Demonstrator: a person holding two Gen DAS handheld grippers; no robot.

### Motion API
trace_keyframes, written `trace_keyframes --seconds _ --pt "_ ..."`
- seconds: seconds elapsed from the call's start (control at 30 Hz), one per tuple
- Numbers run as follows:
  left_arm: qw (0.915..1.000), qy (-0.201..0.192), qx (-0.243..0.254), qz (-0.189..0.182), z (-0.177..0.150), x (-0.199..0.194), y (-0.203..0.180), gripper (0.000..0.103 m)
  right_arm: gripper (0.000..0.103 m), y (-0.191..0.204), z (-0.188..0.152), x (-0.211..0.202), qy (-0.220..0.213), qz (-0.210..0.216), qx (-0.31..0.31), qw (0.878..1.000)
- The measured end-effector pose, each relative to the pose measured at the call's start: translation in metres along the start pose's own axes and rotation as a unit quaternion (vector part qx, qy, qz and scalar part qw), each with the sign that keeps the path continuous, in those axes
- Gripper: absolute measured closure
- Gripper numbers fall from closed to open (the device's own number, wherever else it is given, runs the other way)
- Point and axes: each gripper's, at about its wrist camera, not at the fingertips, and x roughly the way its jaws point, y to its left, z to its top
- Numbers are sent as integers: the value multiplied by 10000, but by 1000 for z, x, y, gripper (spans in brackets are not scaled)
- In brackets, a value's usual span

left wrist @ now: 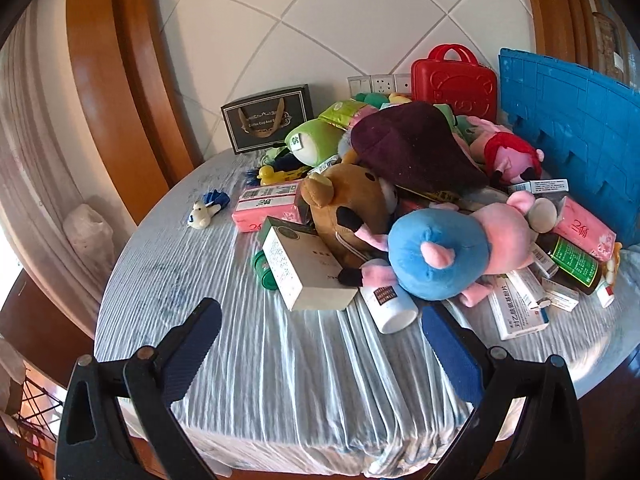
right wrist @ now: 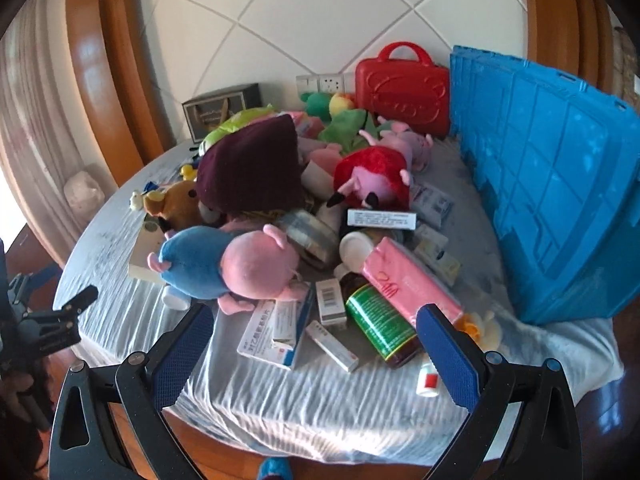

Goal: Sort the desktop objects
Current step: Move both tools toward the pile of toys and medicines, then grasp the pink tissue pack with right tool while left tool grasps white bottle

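Note:
A pile of toys and boxes lies on a round table with a grey cloth (left wrist: pixel 280 360). A pink pig plush in blue (left wrist: pixel 440 252) (right wrist: pixel 224 264) lies at the pile's front, near a brown bear plush (left wrist: pixel 348 200), a maroon cushion (left wrist: pixel 412 144) (right wrist: pixel 252 164) and a pig plush in red (right wrist: pixel 372 176). Medicine boxes (right wrist: pixel 276 328), a brown bottle (right wrist: pixel 380 320) and a pink tissue pack (right wrist: pixel 408 284) lie close by. My left gripper (left wrist: pixel 320 344) is open and empty before a white box (left wrist: pixel 304 268). My right gripper (right wrist: pixel 312 344) is open and empty above the medicine boxes.
A blue crate (right wrist: pixel 552 184) (left wrist: pixel 572 120) stands at the right, a red toy case (right wrist: pixel 400 88) and a black gift box (left wrist: pixel 268 118) at the back wall. A small white toy (left wrist: pixel 202 214) lies apart at left. The left gripper shows in the right wrist view (right wrist: pixel 76 300).

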Motion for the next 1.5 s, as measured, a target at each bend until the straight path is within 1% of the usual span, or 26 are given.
trace_keyframes --seconds 0.07,0.13,0.23,0.3,0.37,0.47,0.6,0.63,0.7,0.77,0.8,0.87,0.97,1.07,1.13,1.2,1.23,1.27,1.33,1.4,1.5 --pt "9999 36 120 -83 7 13 0 1 0 4 0 12 98 -89 -37 9999" --pt "9996 22 210 -174 13 19 -5 1 0 0 -2 20 201 -56 10 9998" --pt "9986 -12 347 -400 19 26 -18 1 0 -19 -4 28 298 -188 123 9993" --pt "9979 56 408 -504 23 32 -27 1 0 -36 -5 33 367 -326 148 9987" --pt "9973 103 433 -587 26 36 -34 1 0 -52 -5 43 544 -399 122 9976" --pt "9975 83 509 -483 27 38 -44 1 0 -66 2 57 720 -365 -53 9967" --pt "9983 196 375 -389 28 42 -49 1 0 -72 9 85 905 -315 -569 9938" --pt "9984 211 362 -377 28 42 -49 1 0 -75 9 96 1025 -299 -695 9919" --pt "9987 218 366 -272 27 41 -49 1 1 -78 7 115 1232 -458 -1032 9859" --pt "9989 268 336 -180 26 42 -48 1 10 -83 5 133 1433 -511 -1274 9801" --pt "9989 320 316 -163 25 43 -47 1 22 -87 4 139 1507 -491 -1289 9789" --pt "9988 382 299 -97 22 44 -48 1 26 -99 7 145 1502 -340 -1105 9819" --pt "9984 467 266 -159 17 44 -53 1 26 -107 11 151 1520 -226 -1081 9822" --pt "9976 569 271 -291 10 45 -65 1 23 -104 13 154 1538 -4 -1146 9814" --pt "9970 585 358 -360 6 45 -77 1 22 -104 14 155 1550 23 -1189 9807" --pt "9966 589 473 -342 1 48 -85 1 22 -105 16 158 1638 84 -1125 9800" --pt "9964 606 469 -370 -1 51 -86 1 20 -105 18 159 1712 144 -1113 9788" --pt "9965 608 445 -365 -3 53 -84 1 20 -103 17 157 1722 163 -1170 9780" --pt "9965 607 419 -382 -10 62 -78 1 16 -101 12 153 1691 188 -1326 9765" --pt "9955 698 506 -382 -14 72 -72 1 16 -102 9 150 1685 203 -1258 9774" --pt "9964 556 591 -248 -11 84 -67 1 13 -106 8 151 1709 253 -1067 9792"
